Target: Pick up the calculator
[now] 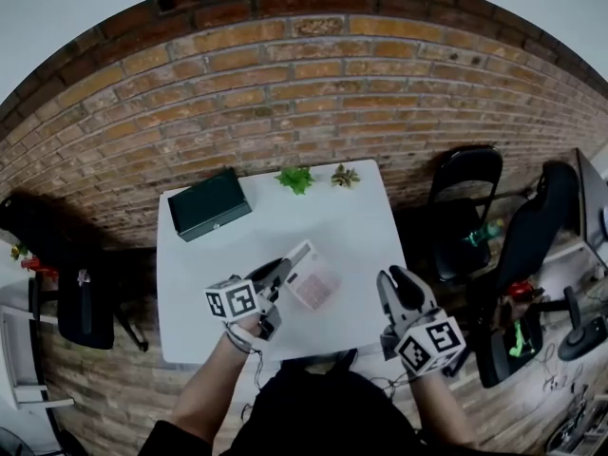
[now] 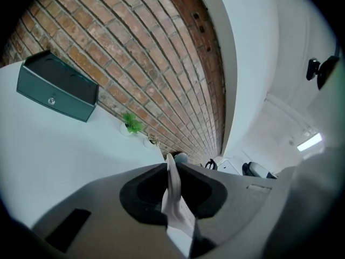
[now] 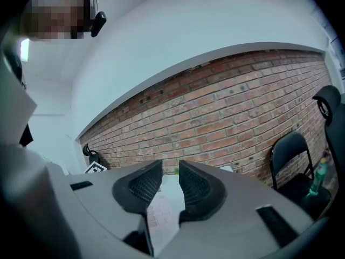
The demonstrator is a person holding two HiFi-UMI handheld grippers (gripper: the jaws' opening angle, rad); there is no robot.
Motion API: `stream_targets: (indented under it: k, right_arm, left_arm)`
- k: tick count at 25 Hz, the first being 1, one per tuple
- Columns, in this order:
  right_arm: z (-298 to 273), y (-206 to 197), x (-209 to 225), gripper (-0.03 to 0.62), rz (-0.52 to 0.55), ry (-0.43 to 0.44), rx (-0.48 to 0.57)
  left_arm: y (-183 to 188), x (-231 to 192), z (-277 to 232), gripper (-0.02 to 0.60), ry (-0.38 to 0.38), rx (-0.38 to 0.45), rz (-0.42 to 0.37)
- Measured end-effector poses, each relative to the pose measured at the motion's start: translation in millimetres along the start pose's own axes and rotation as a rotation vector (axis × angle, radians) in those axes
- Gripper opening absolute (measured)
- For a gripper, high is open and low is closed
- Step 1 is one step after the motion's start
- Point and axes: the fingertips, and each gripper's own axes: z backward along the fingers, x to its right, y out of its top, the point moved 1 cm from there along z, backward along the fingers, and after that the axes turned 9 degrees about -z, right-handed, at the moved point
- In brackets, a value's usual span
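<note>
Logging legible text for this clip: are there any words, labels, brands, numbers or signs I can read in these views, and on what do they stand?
No text can be read in any view.
calculator: markings on its keys are too small and blurred to read.
green box: a small round fitting on its front, no lettering legible.
marker cubes: black-and-white square patterns only, no letters or digits.

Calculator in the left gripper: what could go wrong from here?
The left gripper pinches the calculator by one edge only, most of it sticking out, so it may pivot or slip onto the table. The right gripper, open and empty, is close by; a swing could knock it loose.
</note>
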Motion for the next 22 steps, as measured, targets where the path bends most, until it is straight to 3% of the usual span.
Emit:
stream_targets:
  k: [10,22]
  right_arm:
    - [2,32,-5,0.101,0.032,0.022,0.046]
    - [8,69,1,0.064,0.078,-0.004,0.088]
  left_arm:
    - [68,75,11,0.049,-0.137,0.129,0.007]
    - [111,116,20,0.049,-0.227,0.201,0.006]
